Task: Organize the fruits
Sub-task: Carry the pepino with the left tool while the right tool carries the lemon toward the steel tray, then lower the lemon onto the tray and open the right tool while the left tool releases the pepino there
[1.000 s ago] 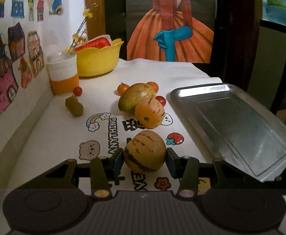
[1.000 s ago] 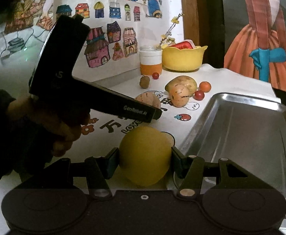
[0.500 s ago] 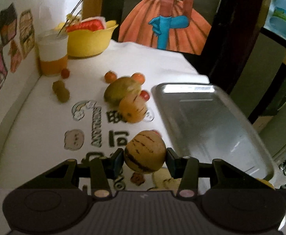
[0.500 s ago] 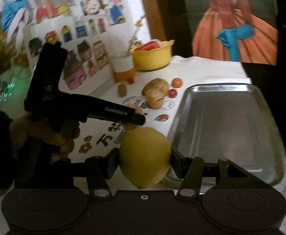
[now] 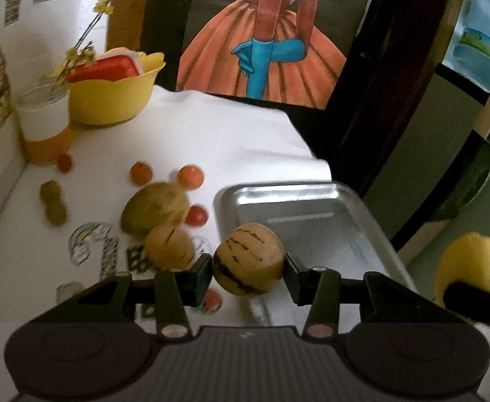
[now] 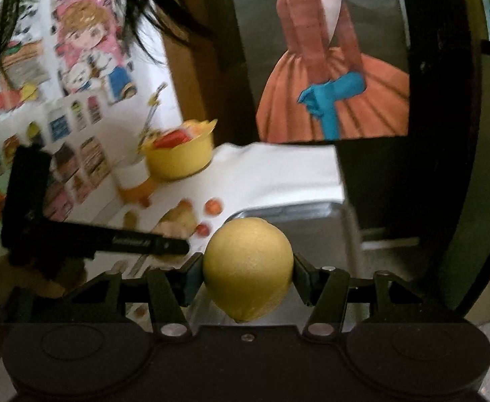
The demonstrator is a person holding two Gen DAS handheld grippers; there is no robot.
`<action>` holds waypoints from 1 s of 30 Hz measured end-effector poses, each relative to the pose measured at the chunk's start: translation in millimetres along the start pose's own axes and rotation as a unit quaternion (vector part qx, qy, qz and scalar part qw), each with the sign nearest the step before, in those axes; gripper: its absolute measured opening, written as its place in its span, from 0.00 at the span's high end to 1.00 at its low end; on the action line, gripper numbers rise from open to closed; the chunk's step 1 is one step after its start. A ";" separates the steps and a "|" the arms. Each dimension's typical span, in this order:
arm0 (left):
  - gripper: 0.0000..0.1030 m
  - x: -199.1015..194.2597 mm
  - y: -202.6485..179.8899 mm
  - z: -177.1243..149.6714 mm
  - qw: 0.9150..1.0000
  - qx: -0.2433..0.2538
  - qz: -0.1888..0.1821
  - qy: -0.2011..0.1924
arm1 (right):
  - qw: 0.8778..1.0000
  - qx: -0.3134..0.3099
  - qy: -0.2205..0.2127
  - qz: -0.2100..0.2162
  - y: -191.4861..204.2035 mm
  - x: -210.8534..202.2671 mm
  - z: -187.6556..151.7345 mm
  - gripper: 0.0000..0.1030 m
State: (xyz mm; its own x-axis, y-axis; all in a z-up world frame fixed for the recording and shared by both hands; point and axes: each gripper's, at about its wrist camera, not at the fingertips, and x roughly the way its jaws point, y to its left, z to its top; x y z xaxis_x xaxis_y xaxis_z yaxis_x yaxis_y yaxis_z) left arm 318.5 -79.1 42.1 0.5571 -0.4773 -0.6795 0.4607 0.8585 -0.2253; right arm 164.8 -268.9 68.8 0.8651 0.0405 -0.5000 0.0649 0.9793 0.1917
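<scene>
white tablecloth (image 5: 211,140), steel tray (image 5: 312,201) | left jaws clamp striped melon (image 5: 248,263) | right jaws clamp lemon (image 6: 247,268)

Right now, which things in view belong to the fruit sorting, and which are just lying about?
Part of the job:
- striped melon held in the left gripper
- lemon held in the right gripper
- metal tray, nothing in it
- mango, second striped melon, small round fruits on the cloth

Lying about:
- yellow bowl
- white-and-orange cup
- wall drawings
</scene>
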 end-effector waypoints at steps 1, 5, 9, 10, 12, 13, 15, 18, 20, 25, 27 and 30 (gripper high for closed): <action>0.51 4.5 -2.7 3.7 1.000 -0.001 0.001 -0.002 | 1.000 -0.001 -0.005 0.000 -4.9 5.3 4.9 0.44; 0.51 23.4 -11.3 17.1 1.000 -0.006 0.005 -0.005 | 1.000 0.000 -0.011 0.004 -23.6 32.8 21.0 0.44; 0.52 47.0 -16.5 29.6 1.000 -0.014 0.010 -0.003 | 1.000 0.012 0.000 0.007 -39.0 65.8 29.5 0.44; 0.51 53.6 -17.8 32.1 1.000 -0.013 0.011 -0.002 | 1.000 0.016 0.004 0.007 -43.0 74.9 31.3 0.44; 0.51 66.3 -20.7 36.7 1.000 -0.011 0.012 0.002 | 1.000 0.024 0.012 0.005 -48.3 92.3 33.0 0.44; 0.52 72.8 -22.2 38.7 1.000 -0.010 0.010 0.004 | 1.000 0.025 0.014 0.003 -51.6 100.4 33.5 0.44; 0.52 81.9 -24.5 40.8 1.000 -0.009 0.007 0.008 | 1.000 0.019 0.021 -0.006 -57.4 114.6 34.1 0.44; 0.51 95.2 -28.3 43.4 1.000 -0.004 0.006 0.014 | 0.999 0.010 0.031 -0.017 -65.2 131.9 33.9 0.44; 0.51 102.3 -29.3 44.2 1.000 -0.003 0.007 0.018 | 0.999 0.003 0.039 -0.024 -70.0 141.0 33.2 0.44; 0.51 118.0 -28.7 44.2 0.999 -0.008 0.014 0.032 | 0.998 -0.004 0.052 -0.028 -79.4 157.7 31.2 0.44; 0.51 122.7 -27.7 44.6 0.999 -0.011 0.018 0.036 | 0.998 -0.007 0.055 -0.028 -81.0 162.5 30.0 0.44; 0.51 128.1 -26.8 45.4 0.999 -0.013 0.023 0.039 | 0.998 -0.016 0.059 -0.030 -81.1 169.0 28.8 0.44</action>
State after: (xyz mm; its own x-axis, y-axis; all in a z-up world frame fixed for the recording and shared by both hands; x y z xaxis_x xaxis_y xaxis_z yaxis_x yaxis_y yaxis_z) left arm 408.9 -171.7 -7.2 0.5213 -0.4215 -0.7420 0.4166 0.8846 -0.2098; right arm 320.0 -347.2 -6.9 0.7958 0.0024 -0.6056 0.0972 0.9865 0.1317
